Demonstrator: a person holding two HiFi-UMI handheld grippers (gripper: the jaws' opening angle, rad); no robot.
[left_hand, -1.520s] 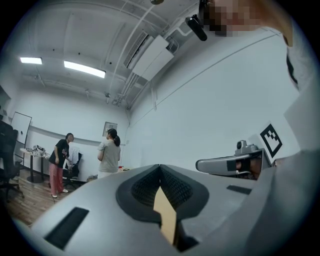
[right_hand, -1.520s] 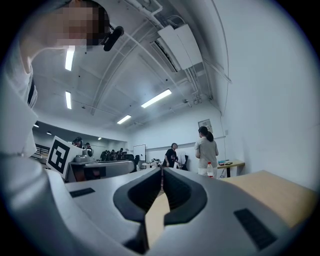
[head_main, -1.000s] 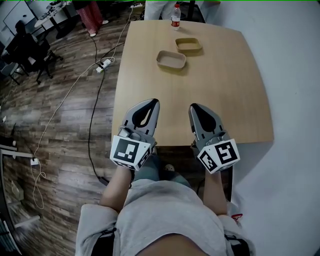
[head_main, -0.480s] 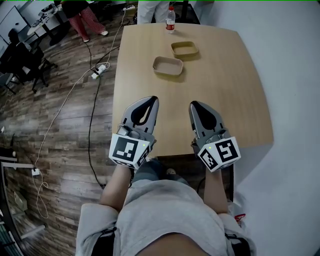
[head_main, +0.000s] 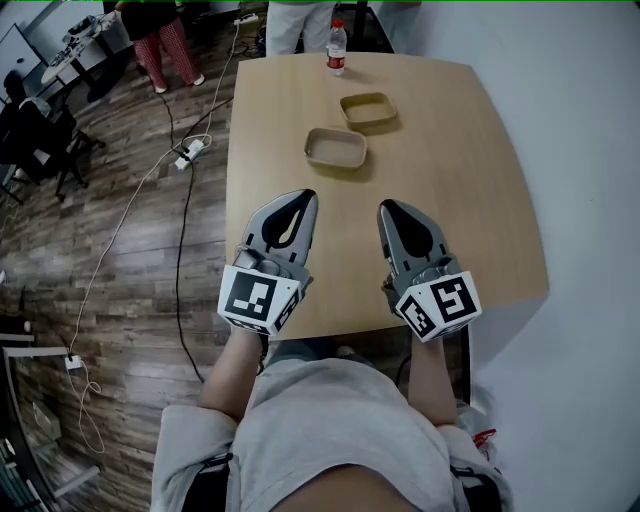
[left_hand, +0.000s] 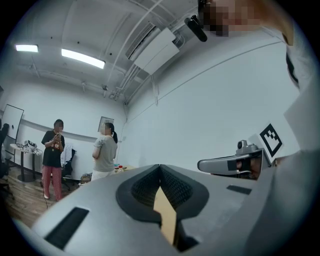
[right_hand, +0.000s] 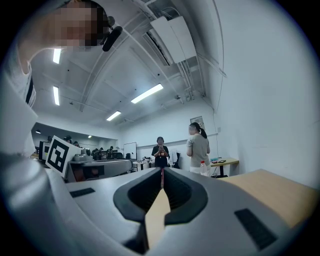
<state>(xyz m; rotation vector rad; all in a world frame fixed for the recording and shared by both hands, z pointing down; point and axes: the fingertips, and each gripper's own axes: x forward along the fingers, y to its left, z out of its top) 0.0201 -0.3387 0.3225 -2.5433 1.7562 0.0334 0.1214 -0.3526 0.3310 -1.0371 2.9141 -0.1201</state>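
The left gripper (head_main: 299, 199) and right gripper (head_main: 391, 208) are held side by side over the near edge of the table (head_main: 480, 200), jaws pressed together on nothing, seemingly parked. The nearer tray (head_main: 336, 148) and farther tray (head_main: 368, 108) are set well beyond them, untouched.

- Smooth, matt pale wood on the table (head_main: 470, 180).
- Matt grey plastic shells on the left gripper (head_main: 302, 197) and right gripper (head_main: 388, 208) over the table's near edge, with finely ribbed black pads (left_hand: 176, 189).
- Dull tan, pulp-paper look on the nearer tray (head_main: 336, 147) and farther tray (head_main: 368, 109), mid-table.
- Clear glossy plastic for the bottle (head_main: 336, 48) at the table's far edge.
- Dark grainy wood planks on the floor (head_main: 120, 250) left of the table.
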